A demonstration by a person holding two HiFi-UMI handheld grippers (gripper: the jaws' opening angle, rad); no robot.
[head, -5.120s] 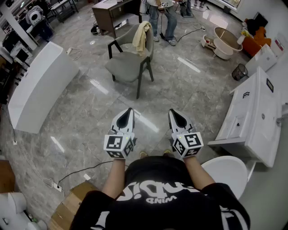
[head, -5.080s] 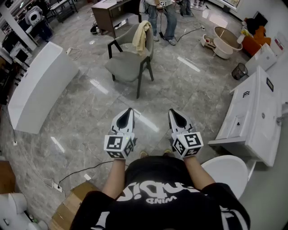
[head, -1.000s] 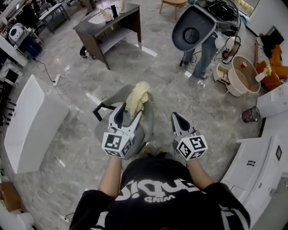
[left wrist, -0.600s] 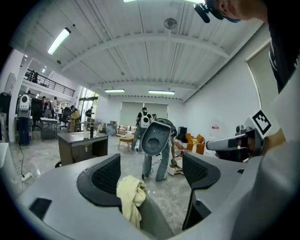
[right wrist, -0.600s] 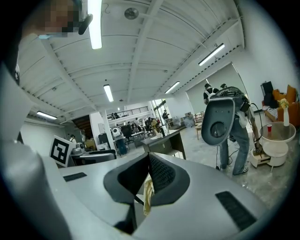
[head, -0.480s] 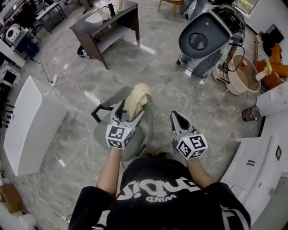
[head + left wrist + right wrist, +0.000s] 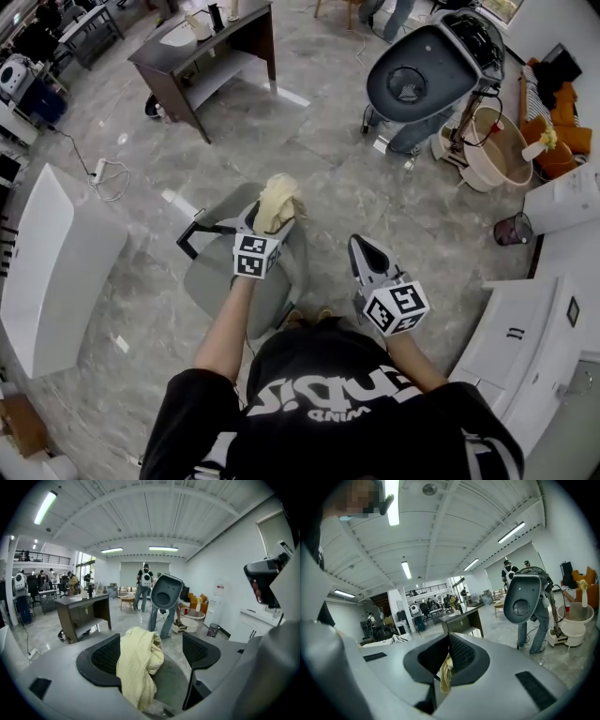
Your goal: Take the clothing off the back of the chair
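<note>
A pale yellow garment (image 7: 277,200) hangs over the back of a grey chair (image 7: 220,277) right in front of me. My left gripper (image 7: 267,225) is at the chair's back, low against the garment. In the left gripper view its jaws stand wide open on either side of the garment (image 7: 138,667), and the pads do not press on it. The grey chair back (image 7: 174,686) shows behind the cloth. My right gripper (image 7: 359,246) hangs beside the chair to the right, shut and holding nothing. The garment (image 7: 446,668) shows far off through the slit under its closed tips (image 7: 449,637).
A dark wooden desk (image 7: 202,47) stands beyond the chair. A grey machine with a round head (image 7: 417,70) and a beige tub (image 7: 502,150) are at the back right. A white tub (image 7: 52,272) lies left, white cabinets (image 7: 525,337) right. People stand far off.
My left gripper has dropped forward and down to the chair's back, and its jaws have spread around the garment. The right gripper has stayed where it was.
</note>
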